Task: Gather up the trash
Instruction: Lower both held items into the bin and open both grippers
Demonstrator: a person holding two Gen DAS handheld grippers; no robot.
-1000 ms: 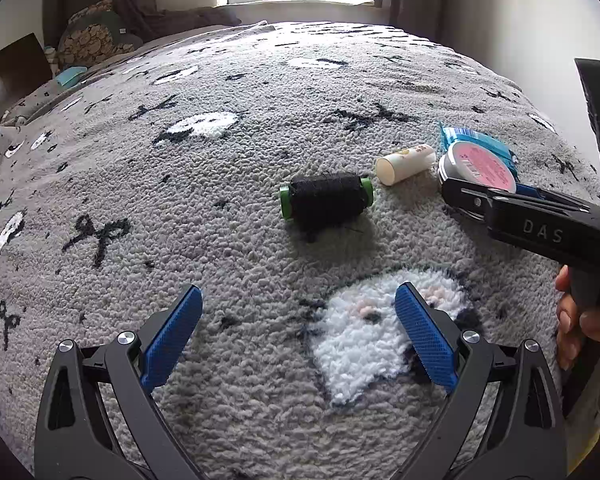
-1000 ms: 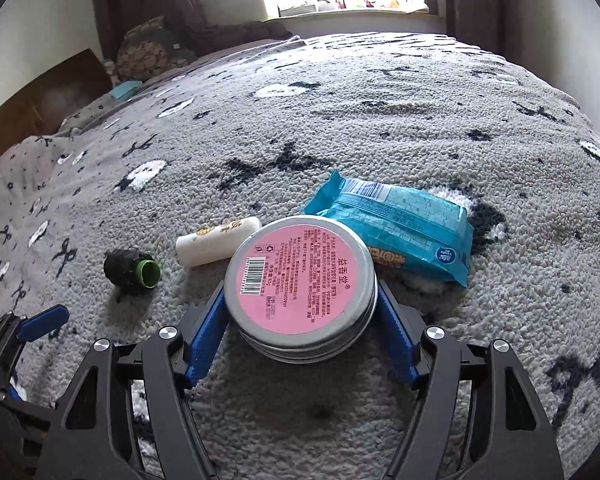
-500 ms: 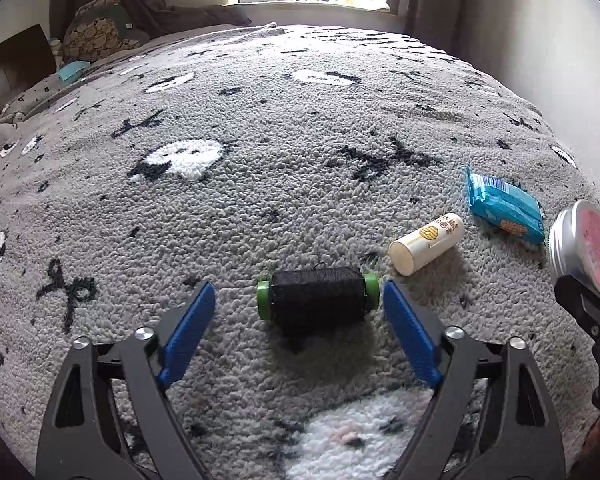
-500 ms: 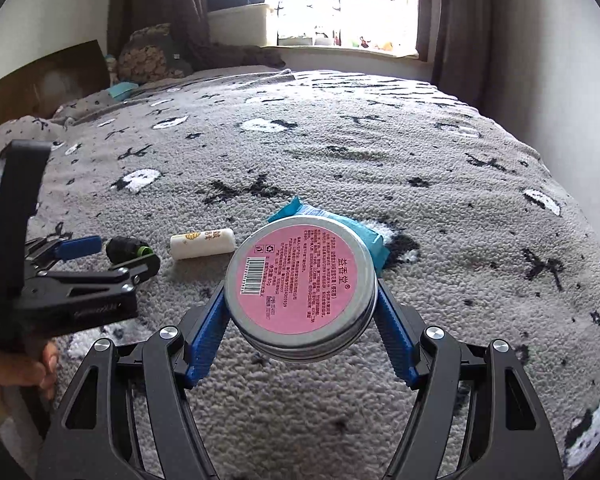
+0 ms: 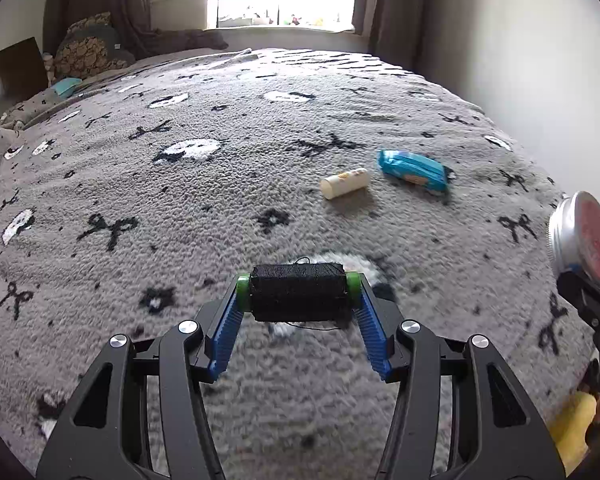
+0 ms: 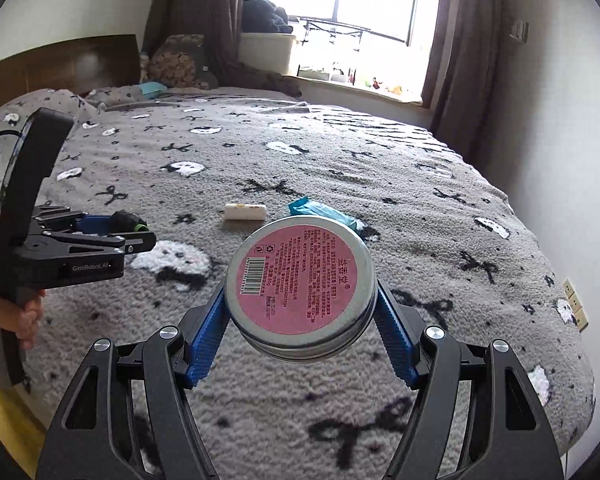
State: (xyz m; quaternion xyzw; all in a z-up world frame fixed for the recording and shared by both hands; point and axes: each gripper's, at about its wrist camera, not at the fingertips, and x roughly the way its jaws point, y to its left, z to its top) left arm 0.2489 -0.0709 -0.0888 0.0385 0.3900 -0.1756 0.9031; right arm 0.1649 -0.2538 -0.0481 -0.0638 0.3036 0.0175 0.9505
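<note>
A black thread spool with green ends sits between the blue pads of my left gripper. The jaws are closing and the pads press on both ends; the spool looks lifted just off the grey blanket. From the right wrist view the spool shows in the left gripper at far left. My right gripper is shut on a round metal tin with a pink label, held above the bed. The tin also appears at the left view's right edge. A white tube and a blue packet lie on the blanket.
The bed ends at a white wall on the right. Pillows and a wooden headboard lie at the far left, and a window sill beyond the bed. A person's hand grips the left tool's handle.
The left gripper came forward over the spool, shut on its ends and rose with it. The right gripper lifted the tin off the blanket and drew back and right.
</note>
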